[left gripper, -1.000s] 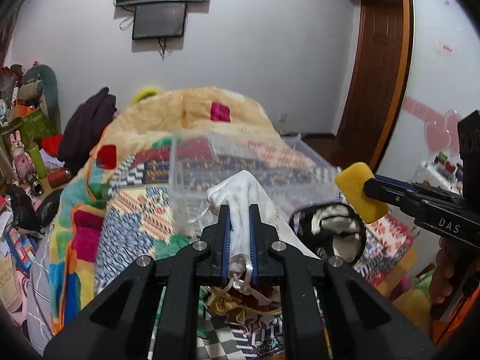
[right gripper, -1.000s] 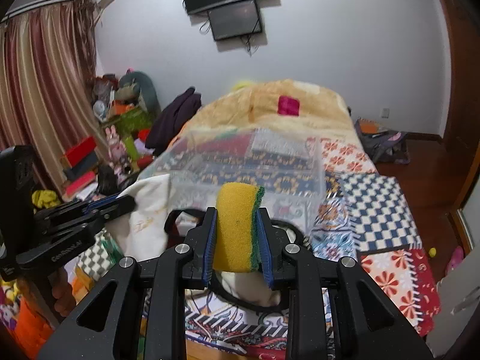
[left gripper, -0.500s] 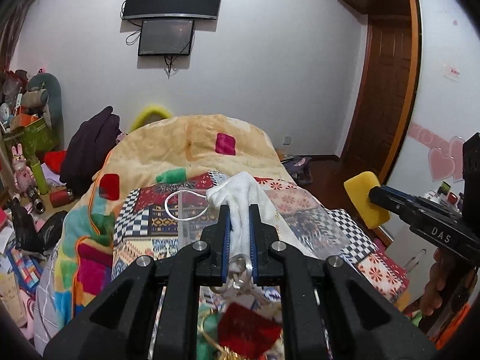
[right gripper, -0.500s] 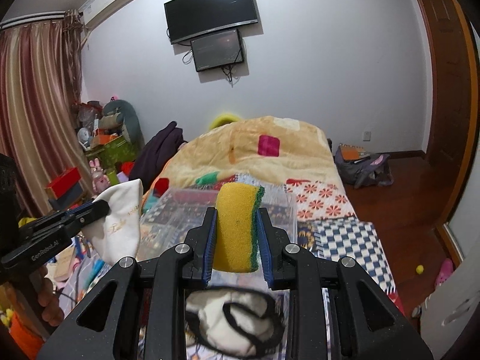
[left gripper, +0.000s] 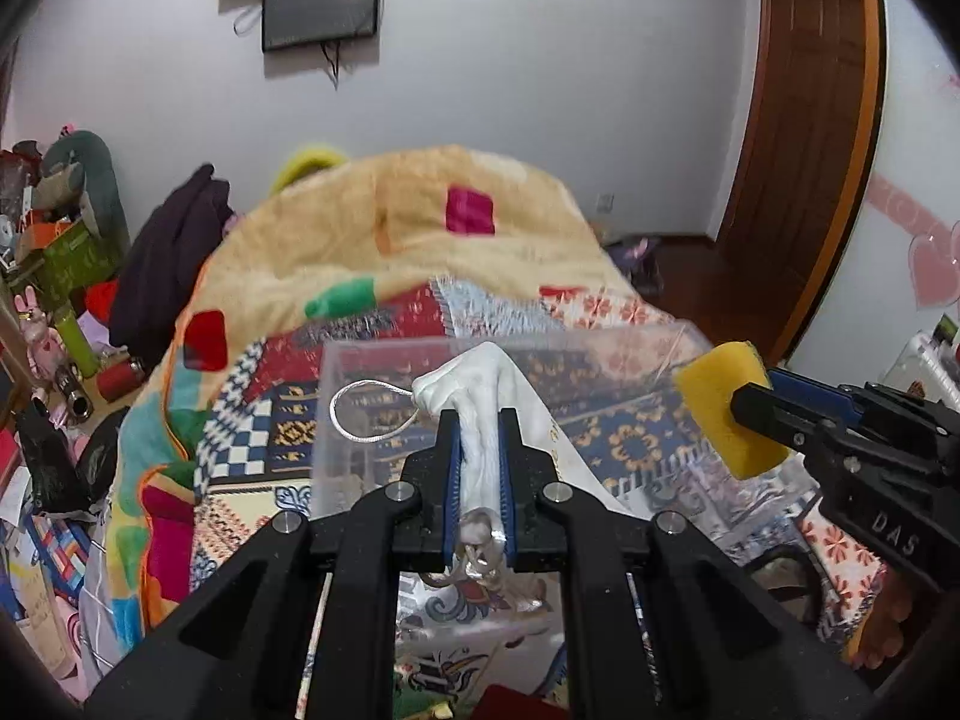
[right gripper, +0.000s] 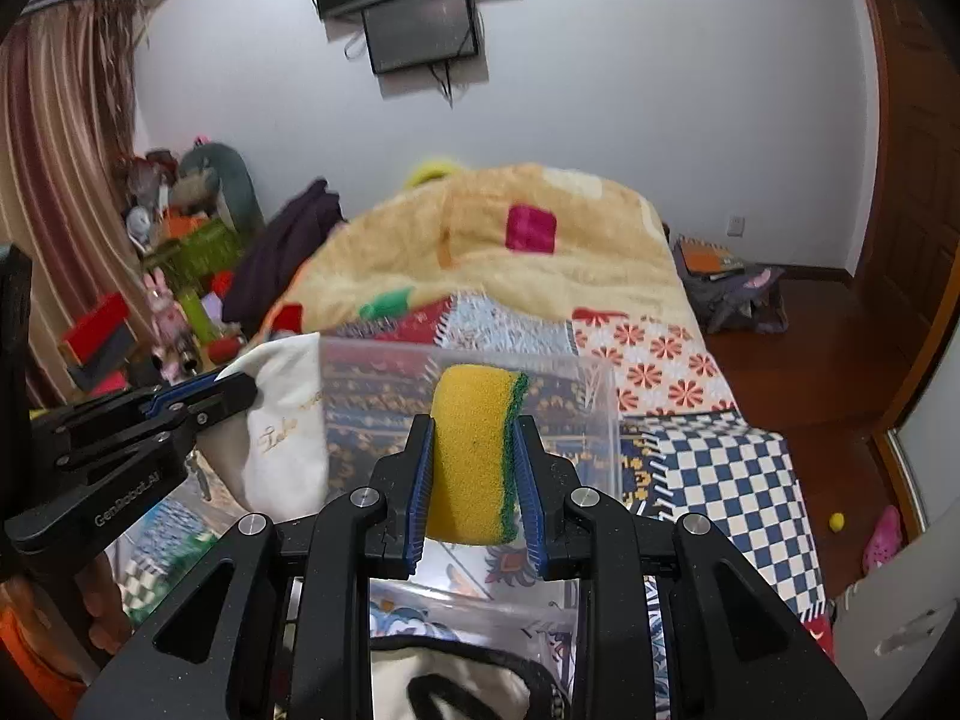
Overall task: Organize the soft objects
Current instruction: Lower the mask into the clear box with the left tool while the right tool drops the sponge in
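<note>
My left gripper is shut on a white drawstring cloth pouch, held above a clear plastic bin on the bed. The pouch also shows at the left of the right wrist view. My right gripper is shut on a yellow sponge with a green scrub side, held over the same bin. The sponge shows at the right of the left wrist view. The two grippers are side by side, level with each other.
The bed carries a patchwork quilt and a tan blanket. A black-and-white soft item lies below the right gripper. Toys and boxes crowd the left side. A wooden door stands at the right.
Both grippers have tilted down and moved toward the clear bin, which now fills the middle of both views. Each still holds its object.
</note>
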